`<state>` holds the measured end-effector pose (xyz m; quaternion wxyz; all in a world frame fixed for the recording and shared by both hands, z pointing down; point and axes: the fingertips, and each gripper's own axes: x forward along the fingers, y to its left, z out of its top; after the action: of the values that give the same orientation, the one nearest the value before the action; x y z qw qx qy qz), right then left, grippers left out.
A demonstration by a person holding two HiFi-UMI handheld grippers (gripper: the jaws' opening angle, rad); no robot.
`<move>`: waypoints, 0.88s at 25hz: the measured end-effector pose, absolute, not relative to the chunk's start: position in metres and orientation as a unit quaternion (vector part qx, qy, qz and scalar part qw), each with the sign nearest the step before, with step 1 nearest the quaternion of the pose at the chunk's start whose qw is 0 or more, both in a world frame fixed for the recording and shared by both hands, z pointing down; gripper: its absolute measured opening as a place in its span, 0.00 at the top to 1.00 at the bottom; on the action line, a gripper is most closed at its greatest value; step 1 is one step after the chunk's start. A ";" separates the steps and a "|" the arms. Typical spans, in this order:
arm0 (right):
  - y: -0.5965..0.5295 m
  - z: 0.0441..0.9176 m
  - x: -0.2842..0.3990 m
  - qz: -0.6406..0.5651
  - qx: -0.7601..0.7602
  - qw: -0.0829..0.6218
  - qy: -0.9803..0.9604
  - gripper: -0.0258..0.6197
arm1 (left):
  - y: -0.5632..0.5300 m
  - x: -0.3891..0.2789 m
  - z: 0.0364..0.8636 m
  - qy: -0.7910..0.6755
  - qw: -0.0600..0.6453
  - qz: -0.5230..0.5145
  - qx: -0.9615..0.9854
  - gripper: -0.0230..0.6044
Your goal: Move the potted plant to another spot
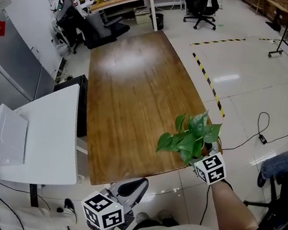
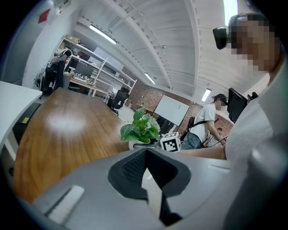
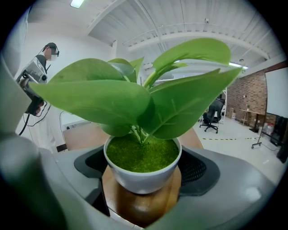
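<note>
Plant at the worktop's near right corner.
The plant (image 1: 189, 139) stands between the right gripper's (image 3: 143, 188) fingers (image 3: 198, 168), over the worktop (image 1: 136, 94) close to its right edge. The left gripper (image 1: 140, 185) is to its left, off the near edge. A side table (image 1: 47, 133) stands just left of the worktop with a box (image 1: 0, 133) on it. A desk (image 1: 123, 0) lies beyond the far end.

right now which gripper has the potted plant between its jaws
The right gripper: its jaws clasp the potted plant by its white pot; the left gripper holds nothing.
</note>
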<state>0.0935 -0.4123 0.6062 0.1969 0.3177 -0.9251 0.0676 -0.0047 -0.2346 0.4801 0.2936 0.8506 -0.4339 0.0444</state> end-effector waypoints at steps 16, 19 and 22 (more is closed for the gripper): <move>-0.401 0.604 0.120 0.097 0.310 0.198 -0.925 0.16 | -0.218 0.000 0.471 -0.454 0.290 0.040 0.842 0.97; -0.385 0.598 0.131 0.129 0.296 0.183 -0.929 0.21 | -0.211 0.006 0.472 -0.458 0.291 0.040 0.839 0.97; -0.359 0.571 0.142 0.143 0.278 0.144 -0.939 0.46 | -0.204 0.015 0.471 -0.459 0.292 0.038 0.838 0.97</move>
<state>0.1421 -0.3591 0.5706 0.1439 0.2782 -0.9389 0.1427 0.0154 -0.2039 0.4709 0.2924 0.8380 -0.4590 0.0384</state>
